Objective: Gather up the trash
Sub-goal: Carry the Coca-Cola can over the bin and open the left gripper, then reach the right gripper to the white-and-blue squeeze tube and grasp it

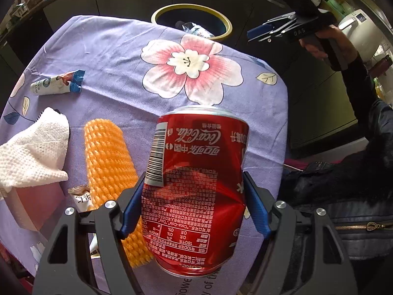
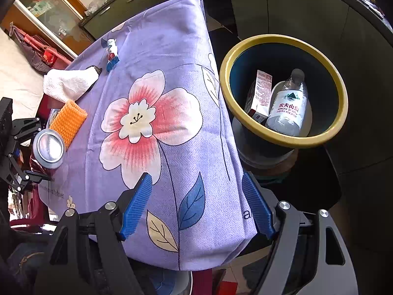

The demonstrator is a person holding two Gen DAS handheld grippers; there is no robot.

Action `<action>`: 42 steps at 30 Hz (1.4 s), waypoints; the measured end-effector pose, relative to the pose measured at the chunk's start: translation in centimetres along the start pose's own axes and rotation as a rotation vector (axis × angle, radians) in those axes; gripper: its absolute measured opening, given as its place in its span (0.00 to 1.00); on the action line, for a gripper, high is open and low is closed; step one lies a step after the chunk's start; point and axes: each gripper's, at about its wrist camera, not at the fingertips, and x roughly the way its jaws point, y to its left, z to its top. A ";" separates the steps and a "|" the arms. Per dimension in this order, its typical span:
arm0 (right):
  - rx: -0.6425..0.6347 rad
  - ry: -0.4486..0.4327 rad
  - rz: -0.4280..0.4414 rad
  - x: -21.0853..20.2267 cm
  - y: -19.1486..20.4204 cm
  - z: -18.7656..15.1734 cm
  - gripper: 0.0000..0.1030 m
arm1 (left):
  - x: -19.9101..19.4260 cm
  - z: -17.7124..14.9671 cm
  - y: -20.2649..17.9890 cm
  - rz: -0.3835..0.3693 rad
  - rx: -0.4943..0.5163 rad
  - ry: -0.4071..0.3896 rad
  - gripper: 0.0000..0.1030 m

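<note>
The left gripper (image 1: 194,206) is clamped on the dented Coca-Cola can (image 1: 196,184), long axis pointing ahead toward the yellow-rimmed bin (image 1: 228,28) beyond the table's far edge, while the right gripper (image 2: 196,206), jaws apart and empty, hovers nearer it.

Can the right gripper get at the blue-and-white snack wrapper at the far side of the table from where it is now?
Probably yes. The right gripper is open and empty, and the snack wrapper lies flat and alone on the purple tablecloth. Only bare cloth lies between them; the tissue sits off to one side. It would be a long reach, though.
</note>
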 end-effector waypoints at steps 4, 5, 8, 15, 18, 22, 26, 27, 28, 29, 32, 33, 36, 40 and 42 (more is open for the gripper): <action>0.002 -0.009 -0.016 -0.5 -0.3 -0.2 0.73 | -1.4 2.3 -1.1 -0.004 0.006 -0.036 0.68; 0.006 -0.012 -0.026 -0.7 -0.6 -0.2 0.73 | -1.6 3.2 -1.4 -0.008 0.011 -0.043 0.68; 0.021 -0.025 -0.059 -1.5 -1.7 -0.8 0.73 | -1.7 7.2 -2.5 -0.030 0.030 -0.069 0.68; 0.092 -0.082 -0.095 -4.0 -5.7 -3.4 0.73 | 1.4 19.9 -3.3 -0.079 0.036 -0.101 0.68; 0.120 -0.084 -0.097 -4.4 -7.2 -4.6 0.73 | 4.6 25.2 -2.4 -0.088 -0.013 -0.077 0.68; 0.166 -0.084 -0.099 -4.7 -9.4 -6.1 0.73 | 9.7 30.8 -1.3 -0.059 -0.075 -0.042 0.68; 0.217 -0.068 -0.108 -4.6 -11.5 -7.3 0.73 | 13.9 34.3 -0.2 -0.036 -0.125 -0.030 0.68; 0.228 -0.063 -0.113 -4.6 -12.0 -7.6 0.73 | 14.8 35.0 0.0 -0.031 -0.135 -0.027 0.68; 0.240 -0.059 -0.114 -4.6 -12.4 -7.8 0.73 | 15.6 35.2 0.0 -0.021 -0.146 -0.021 0.69; 0.252 -0.057 -0.113 -4.6 -12.7 -7.9 0.73 | 16.4 35.7 0.4 -0.009 -0.160 -0.016 0.71; 0.262 -0.055 -0.109 -4.5 -13.1 -8.0 0.73 | 17.7 36.3 0.6 0.024 -0.173 -0.001 0.79; 0.259 -0.055 -0.109 -4.4 -13.2 -8.0 0.73 | 17.6 36.4 0.7 0.031 -0.170 -0.004 0.79; 0.244 -0.060 -0.102 -4.2 -12.8 -7.6 0.73 | 16.0 35.6 0.9 0.009 -0.176 -0.033 0.79; 0.209 -0.061 -0.084 -3.6 -12.0 -6.9 0.73 | 10.6 32.3 0.2 -0.014 -0.154 -0.120 0.80; 0.182 -0.060 -0.079 -3.3 -11.2 -6.4 0.73 | 7.6 29.9 0.3 -0.022 -0.165 -0.165 0.80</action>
